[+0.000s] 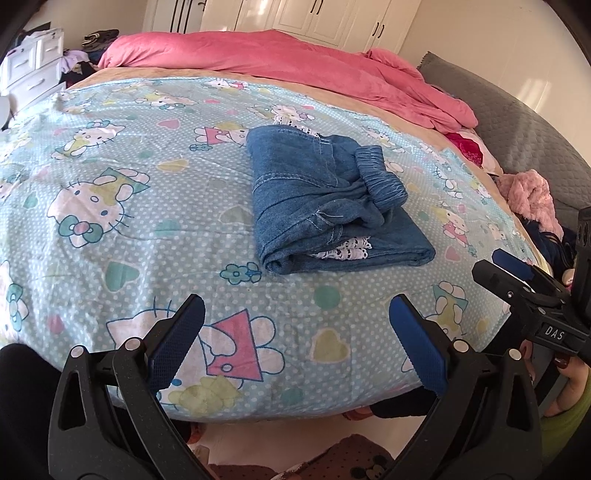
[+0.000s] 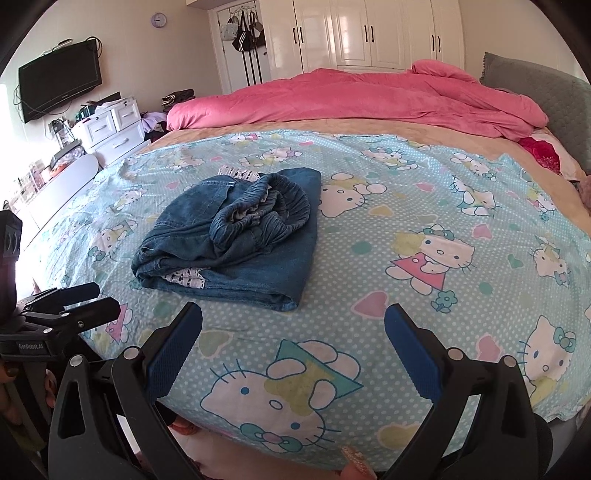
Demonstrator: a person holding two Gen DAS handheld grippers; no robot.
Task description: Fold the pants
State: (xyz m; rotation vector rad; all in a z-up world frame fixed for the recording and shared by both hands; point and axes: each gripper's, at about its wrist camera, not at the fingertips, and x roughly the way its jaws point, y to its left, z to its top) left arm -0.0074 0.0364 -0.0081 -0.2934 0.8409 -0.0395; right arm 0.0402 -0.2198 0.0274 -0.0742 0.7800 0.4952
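Note:
The blue denim pants [image 1: 325, 199] lie folded into a compact bundle on the Hello Kitty sheet [image 1: 110, 166], with white lace trim showing at the near fold. They also show in the right wrist view [image 2: 236, 236]. My left gripper [image 1: 295, 314] is open and empty, held back above the bed's near edge, short of the pants. My right gripper [image 2: 293, 321] is open and empty, also near the bed's front edge, to the right of the pants. Each gripper shows in the other's view: the right one [image 1: 517, 273] and the left one [image 2: 85, 299].
A pink duvet [image 2: 351, 99] is bunched along the far side of the bed. A grey headboard [image 1: 517, 122] and a pink fluffy item [image 1: 532, 195] are at the right. White drawers [image 2: 110, 125], a wall TV [image 2: 59, 85] and wardrobes [image 2: 369, 33] stand beyond.

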